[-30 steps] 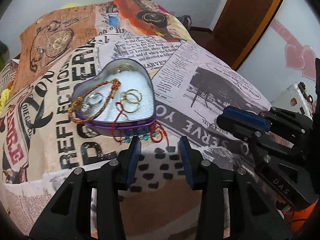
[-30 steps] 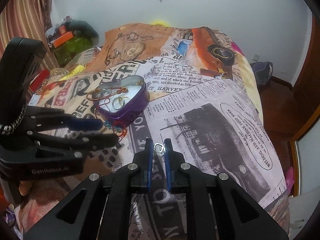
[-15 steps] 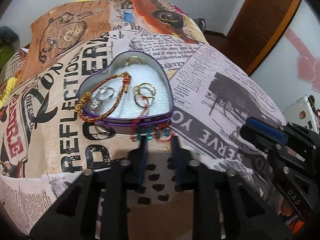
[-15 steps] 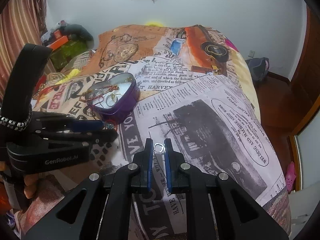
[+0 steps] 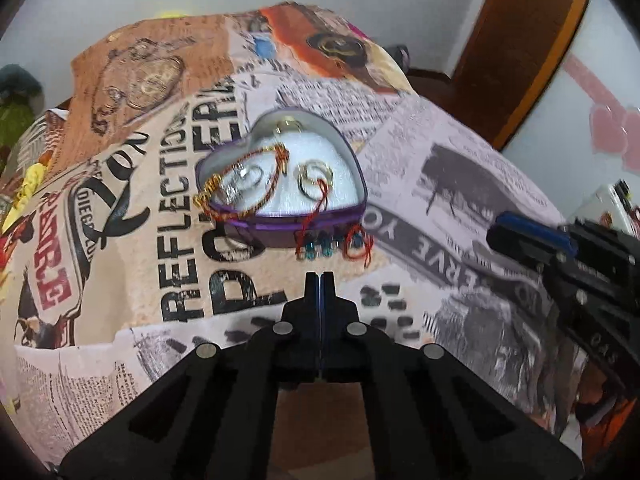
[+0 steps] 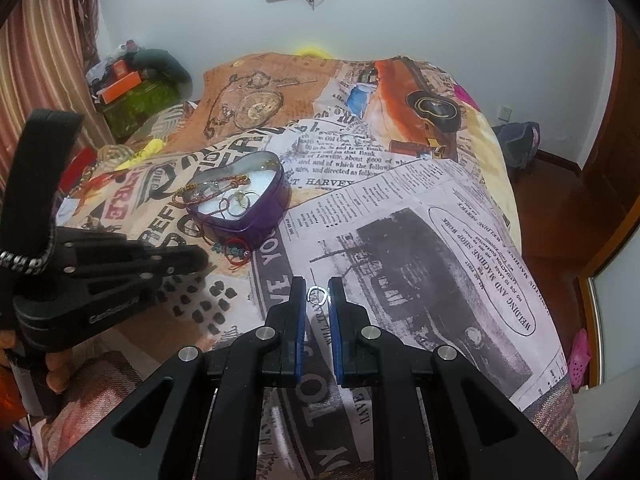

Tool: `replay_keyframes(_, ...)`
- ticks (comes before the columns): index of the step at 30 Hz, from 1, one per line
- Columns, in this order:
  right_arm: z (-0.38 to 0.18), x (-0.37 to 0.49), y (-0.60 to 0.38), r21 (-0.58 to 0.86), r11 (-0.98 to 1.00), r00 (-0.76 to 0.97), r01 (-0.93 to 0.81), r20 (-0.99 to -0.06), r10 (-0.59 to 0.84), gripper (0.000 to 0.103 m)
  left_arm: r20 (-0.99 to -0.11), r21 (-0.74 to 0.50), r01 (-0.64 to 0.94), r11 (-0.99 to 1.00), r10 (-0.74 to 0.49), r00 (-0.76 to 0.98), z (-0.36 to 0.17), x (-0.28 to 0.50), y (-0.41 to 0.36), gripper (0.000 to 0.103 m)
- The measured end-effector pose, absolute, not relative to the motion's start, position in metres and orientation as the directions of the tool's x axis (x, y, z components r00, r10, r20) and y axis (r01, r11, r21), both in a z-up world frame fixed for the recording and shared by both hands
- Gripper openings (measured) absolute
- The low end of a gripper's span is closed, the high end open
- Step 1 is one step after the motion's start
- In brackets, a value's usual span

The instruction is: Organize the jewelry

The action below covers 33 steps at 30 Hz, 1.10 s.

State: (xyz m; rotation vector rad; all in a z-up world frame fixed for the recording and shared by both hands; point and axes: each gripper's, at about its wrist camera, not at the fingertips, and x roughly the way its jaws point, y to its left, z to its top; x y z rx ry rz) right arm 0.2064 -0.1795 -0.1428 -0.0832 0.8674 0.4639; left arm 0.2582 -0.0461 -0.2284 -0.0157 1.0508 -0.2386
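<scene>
A purple heart-shaped tin (image 5: 256, 236) (image 6: 264, 220) with a white lining sits on the printed bedspread and holds gold rings (image 5: 314, 178) and a braided bracelet (image 5: 240, 184). A red cord bracelet with teal beads (image 5: 332, 246) (image 6: 234, 250) hangs over the tin's near wall onto the bedspread. My left gripper (image 5: 320, 276) is shut and empty, just short of that cord bracelet. My right gripper (image 6: 317, 286) is shut on a small silver ring (image 6: 317, 294), held above the bedspread to the right of the tin.
The bedspread (image 6: 400, 240) covers a bed that falls away at the right to a wooden floor (image 6: 560, 216). Clutter and a curtain (image 6: 40, 60) stand at the far left. A wooden door (image 5: 520, 40) stands at the back right.
My left gripper's jaws have closed from wide open to fully shut, and it has drawn back from the tin. My right gripper has kept hold of the silver ring and lifted slightly.
</scene>
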Motion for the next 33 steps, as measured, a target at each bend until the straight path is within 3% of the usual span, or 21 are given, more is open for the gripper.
replay_keyframes(3, -0.143, 0.206, -0.177, 0.112, 0.895, 0.552, -0.432, -0.752, 0.36, 0.01, -0.869, -0.11, 0.197, 0.974, -0.19, 0.456, -0.233, 0.26, -0.045, 0.004)
replay_keyframes(5, -0.143, 0.206, -0.174, 0.109, 0.893, 0.549, -0.437, -0.754, 0.361, 0.01, -0.869, -0.097, 0.204, 0.974, -0.183, 0.46, -0.232, 0.262, -0.047, 0.015)
replay_keyframes(7, -0.144, 0.206, -0.172, 0.106, 0.892, 0.549, -0.439, -0.754, 0.36, 0.01, -0.866, -0.089, 0.2, 0.976, -0.175, 0.469, -0.232, 0.265, -0.048, 0.041)
replay_keyframes(8, -0.144, 0.205, -0.172, 0.108, 0.892, 0.548, -0.44, -0.755, 0.361, 0.01, -0.863, -0.096, 0.199, 0.975, -0.182, 0.471, -0.232, 0.268, -0.048, 0.043)
replay_keyframes(19, -0.149, 0.209, -0.171, 0.105, 0.893, 0.541, -0.438, -0.763, 0.355, 0.01, -0.853, -0.161, 0.267, 0.95, -0.27, 0.447, -0.235, 0.288, -0.057, 0.042)
replay_keyframes(20, -0.149, 0.209, -0.172, 0.108, 0.893, 0.539, -0.436, -0.764, 0.355, 0.01, -0.85, -0.164, 0.271, 0.948, -0.275, 0.448, -0.236, 0.289, -0.059, 0.039)
replay_keyframes(25, -0.153, 0.21, -0.172, 0.112, 0.895, 0.535, -0.432, -0.767, 0.354, 0.01, -0.848, -0.161, 0.279, 0.947, -0.277, 0.451, -0.238, 0.291, -0.062, 0.006)
replay_keyframes(33, -0.151, 0.209, -0.171, 0.11, 0.894, 0.536, -0.434, -0.766, 0.355, 0.01, -0.839, -0.149, 0.291, 0.945, -0.277, 0.469, -0.234, 0.283, -0.065, 0.005)
